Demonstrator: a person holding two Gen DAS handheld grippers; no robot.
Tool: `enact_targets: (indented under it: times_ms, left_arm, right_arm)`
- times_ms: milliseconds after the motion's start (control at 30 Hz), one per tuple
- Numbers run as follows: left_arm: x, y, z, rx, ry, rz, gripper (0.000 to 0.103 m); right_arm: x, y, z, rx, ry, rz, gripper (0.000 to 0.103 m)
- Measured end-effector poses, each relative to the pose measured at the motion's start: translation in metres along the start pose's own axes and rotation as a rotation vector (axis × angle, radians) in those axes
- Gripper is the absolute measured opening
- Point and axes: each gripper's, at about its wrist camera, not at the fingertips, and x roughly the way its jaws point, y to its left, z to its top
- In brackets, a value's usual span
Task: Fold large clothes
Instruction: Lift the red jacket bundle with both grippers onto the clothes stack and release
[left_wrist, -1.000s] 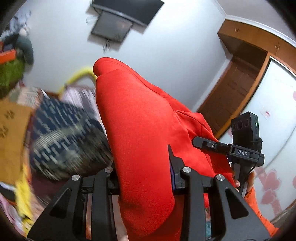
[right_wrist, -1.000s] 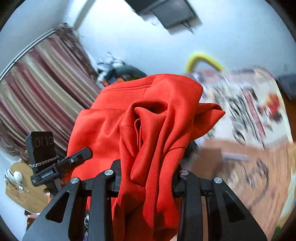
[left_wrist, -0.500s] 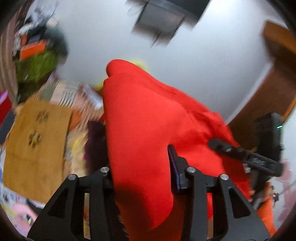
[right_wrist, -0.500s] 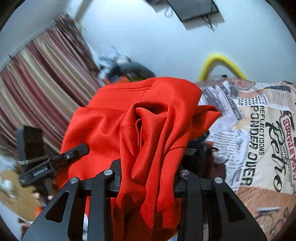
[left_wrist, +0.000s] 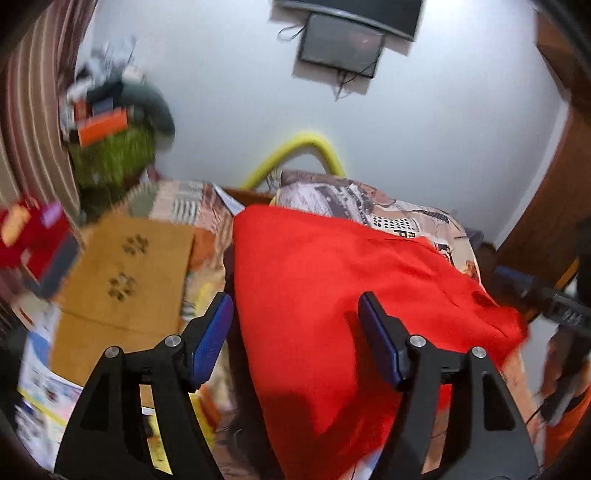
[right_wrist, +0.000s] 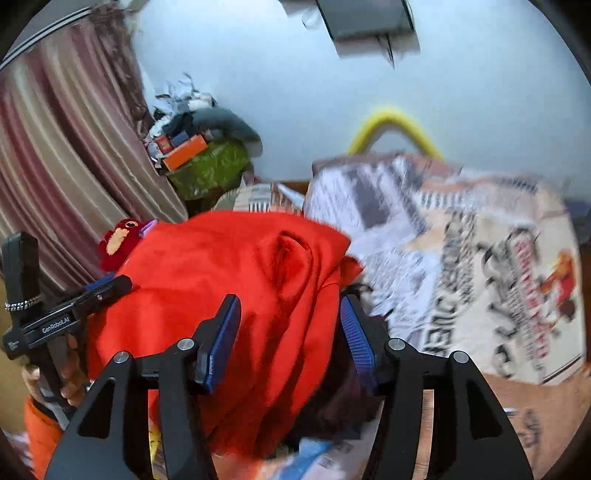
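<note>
Your garment (left_wrist: 332, 295) is plain bright red. At twelve o'clock behind it, the bedsheet (right_wrist: 461, 258) shows black lettering on white and tan. At ten o'clock you see a mustard mat (left_wrist: 122, 273) with dark paw prints; the curtain (right_wrist: 66, 155) is striped maroon and beige.

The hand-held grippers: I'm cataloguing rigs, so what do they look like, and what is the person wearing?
Each hand-held gripper, left and right, has matte black angular fingers with silver screws and ribbed blue pads. Seen from the right wrist view, the left unit's black body carries white "GenRobot.AI" lettering and a beaded band round its upright part. An orange sleeve shows below it.
</note>
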Motion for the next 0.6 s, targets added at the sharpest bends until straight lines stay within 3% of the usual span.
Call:
enact_targets:
  times_ms: [100,333,600]
  left_arm:
    - [-0.044,-0.021,-0.006,0.041,-0.072,0.016,0.069]
    - [-0.165,-0.058,-0.032,0.053,-0.248,-0.034,0.069]
    - [-0.294,-0.105,-0.101,0.134,-0.529,-0.045,0.069]
  right_arm:
    - [-0.039,0.011,-0.005,-0.025,-0.063,0.005,0.052]
    - [-0.143,0.047,-0.031,-0.086,-0.261,0.059,0.052]
    - [-0.243,0.097,-0.092,-0.187,-0.512,0.068,0.052]
